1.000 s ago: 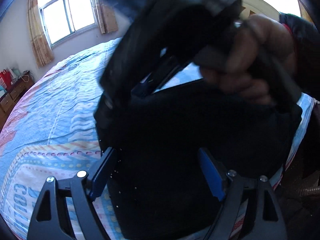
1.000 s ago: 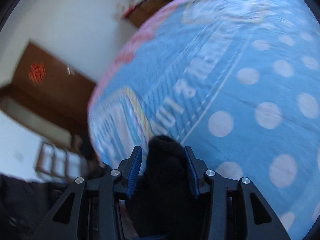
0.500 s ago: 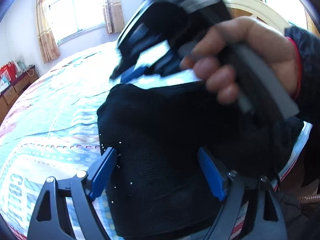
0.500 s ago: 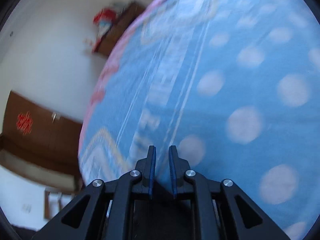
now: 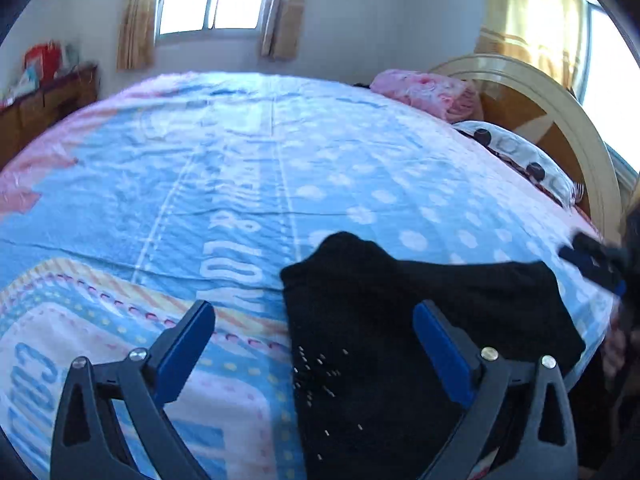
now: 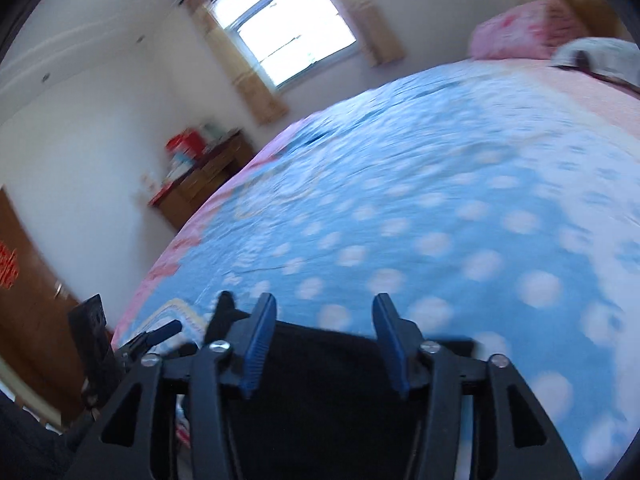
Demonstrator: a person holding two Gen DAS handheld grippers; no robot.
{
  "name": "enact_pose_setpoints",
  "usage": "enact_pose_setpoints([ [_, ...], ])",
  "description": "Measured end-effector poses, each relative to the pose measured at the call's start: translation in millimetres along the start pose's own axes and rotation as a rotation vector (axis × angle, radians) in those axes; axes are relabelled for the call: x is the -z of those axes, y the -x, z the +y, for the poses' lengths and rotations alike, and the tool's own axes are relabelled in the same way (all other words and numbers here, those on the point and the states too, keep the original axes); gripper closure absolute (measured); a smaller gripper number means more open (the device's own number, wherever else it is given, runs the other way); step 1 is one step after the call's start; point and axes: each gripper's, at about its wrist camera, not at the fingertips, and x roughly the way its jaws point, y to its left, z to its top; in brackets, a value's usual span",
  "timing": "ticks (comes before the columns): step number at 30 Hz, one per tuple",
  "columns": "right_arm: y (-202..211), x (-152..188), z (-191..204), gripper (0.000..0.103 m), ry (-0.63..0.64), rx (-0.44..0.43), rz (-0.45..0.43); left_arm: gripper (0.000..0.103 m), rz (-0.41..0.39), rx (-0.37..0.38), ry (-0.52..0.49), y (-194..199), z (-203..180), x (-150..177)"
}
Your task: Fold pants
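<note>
The black pants lie folded in a compact pile on the blue patterned bedspread near the bed's front right corner. My left gripper is open and empty, hovering over the pile's left part. My right gripper is open and empty, just above the pants, which fill the bottom of its view. The right gripper's blue fingertip shows at the far right of the left wrist view. The left gripper shows at the left of the right wrist view.
A pink pillow and a spotted pillow lie at the curved headboard. A wooden dresser with red items stands by the wall under the window. A brown door is at left.
My right gripper let go of the pants, shut briefly, then opened and drew back to the right, off the pile. The pants now lie flat on the bed.
</note>
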Motion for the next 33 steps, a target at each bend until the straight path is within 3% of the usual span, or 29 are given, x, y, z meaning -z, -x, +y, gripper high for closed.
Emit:
enact_pose_setpoints([
  [3,30,17,-34,0.044,-0.086,0.098,-0.049,0.001,0.087,0.052,0.076,-21,10,-1],
  [5,41,27,-48,0.044,-0.123,0.155,-0.054,0.0,0.062,0.039,0.076,-19,6,2],
  [7,43,35,-56,0.044,-0.149,0.137,-0.029,0.0,0.061,0.019,0.065,-19,3,5],
  [11,35,50,-43,0.044,-0.064,0.109,0.012,0.0,0.074,-0.002,0.058,-19,0,13],
  [13,29,62,-38,0.044,-0.098,0.072,0.052,0.0,0.082,-0.008,0.056,-22,3,13],
  [20,8,79,-24,0.041,-0.131,0.057,0.148,0.0,0.126,-0.014,0.008,-24,-8,19],
  [23,3,79,-30,0.04,-0.217,-0.018,0.196,0.0,0.141,0.0,-0.006,-25,-12,21],
  [28,-19,91,-48,0.039,-0.45,-0.328,0.312,0.001,0.175,0.075,-0.02,-26,-17,20],
  [31,-22,98,-67,0.048,-0.575,-0.327,0.252,0.001,0.172,0.099,-0.006,-25,-14,19],
  [33,-20,100,-76,0.051,-0.638,-0.37,0.228,0.005,0.167,0.117,0.024,-22,-9,18],
])
